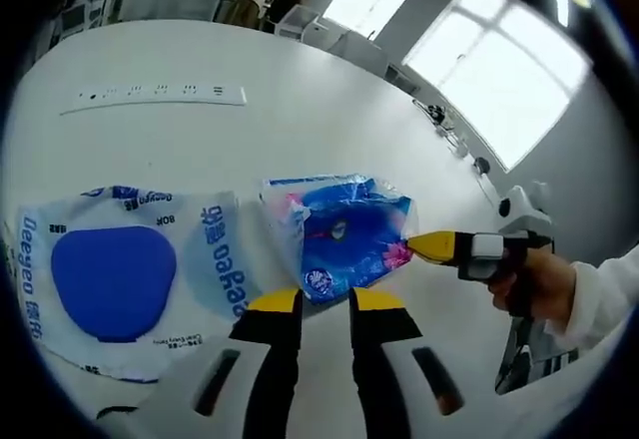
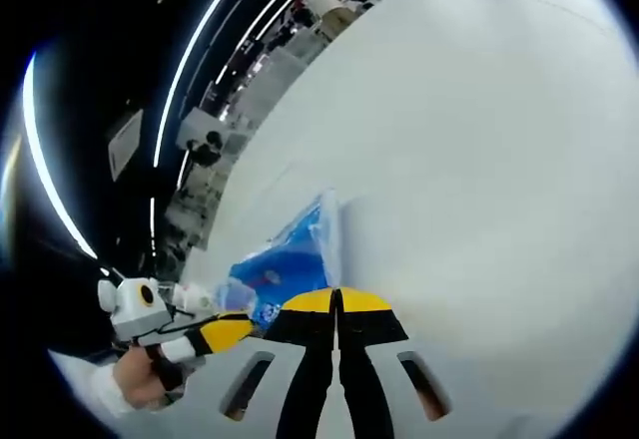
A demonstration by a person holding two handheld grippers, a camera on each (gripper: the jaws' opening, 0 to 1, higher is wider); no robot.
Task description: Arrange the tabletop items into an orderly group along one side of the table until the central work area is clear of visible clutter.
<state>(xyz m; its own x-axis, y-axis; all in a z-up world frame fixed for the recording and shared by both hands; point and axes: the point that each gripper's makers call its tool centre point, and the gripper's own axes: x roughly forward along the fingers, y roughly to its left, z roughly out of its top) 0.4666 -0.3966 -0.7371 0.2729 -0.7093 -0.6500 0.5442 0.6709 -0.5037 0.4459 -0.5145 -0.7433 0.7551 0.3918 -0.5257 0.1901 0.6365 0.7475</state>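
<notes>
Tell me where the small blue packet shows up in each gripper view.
Left gripper view: the small blue packet lies mid-frame, just above the left claw, beside the wipes pack.
Right gripper view: it sits lower left of centre.
Shared landmark: the white table.

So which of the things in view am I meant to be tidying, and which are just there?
To tidy: blue tissue pack, gripped at its edge by the right gripper; wet wipes pack.

Just there: power strip, chairs, windows.
</notes>
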